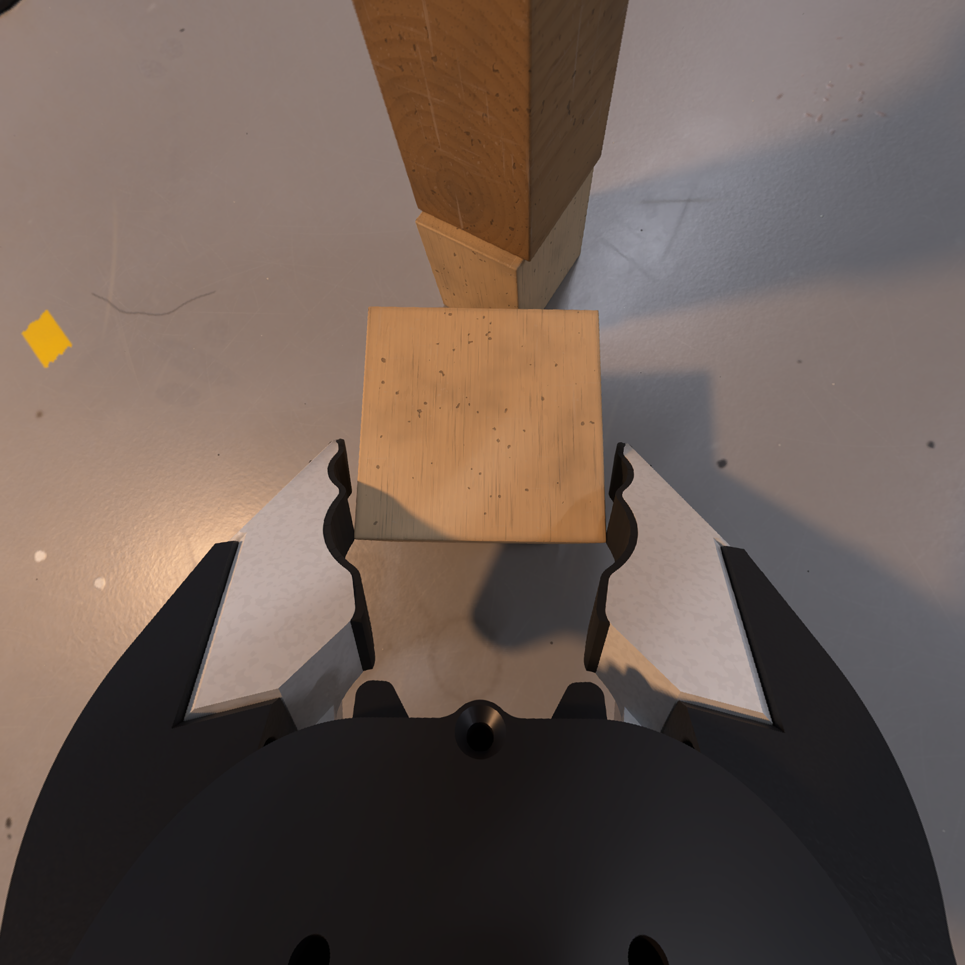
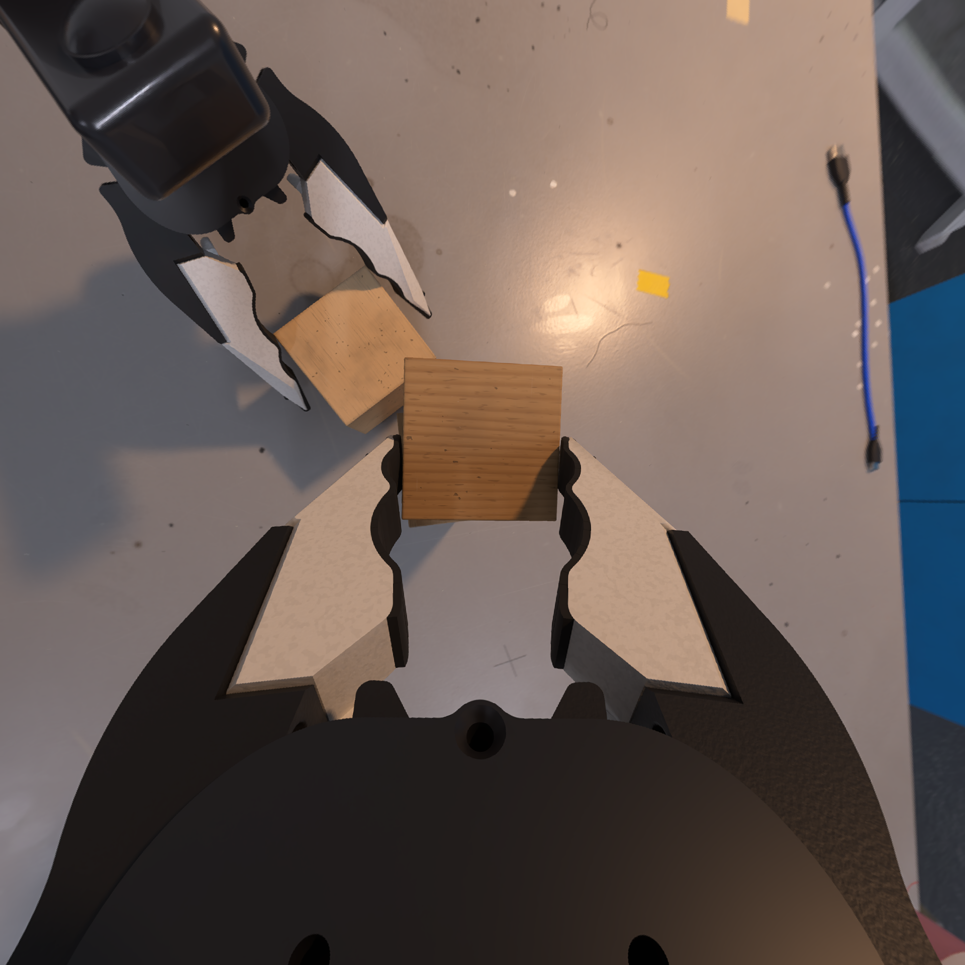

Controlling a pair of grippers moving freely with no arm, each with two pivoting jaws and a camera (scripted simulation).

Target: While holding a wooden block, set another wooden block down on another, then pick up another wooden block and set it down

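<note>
My left gripper (image 1: 480, 444) is shut on a light wooden block (image 1: 480, 391) and holds it a little above the grey table. Just beyond it, a darker wooden block (image 1: 470, 130) stands on another light wooden block (image 1: 470, 277), slightly turned against it. In the right wrist view, my right gripper (image 2: 481, 438) is shut on the dark block (image 2: 480, 407), which hides the block under it. The left gripper (image 2: 361, 357) with its light block (image 2: 350, 344) is close on the upper left, and that block nearly touches the dark one.
A yellow tape scrap (image 1: 46, 338) lies on the table to the left; it also shows in the right wrist view (image 2: 652, 283). A blue cable (image 2: 861, 313) lies near the table's right edge (image 2: 885, 418). A blue surface (image 2: 929, 470) lies beyond that edge.
</note>
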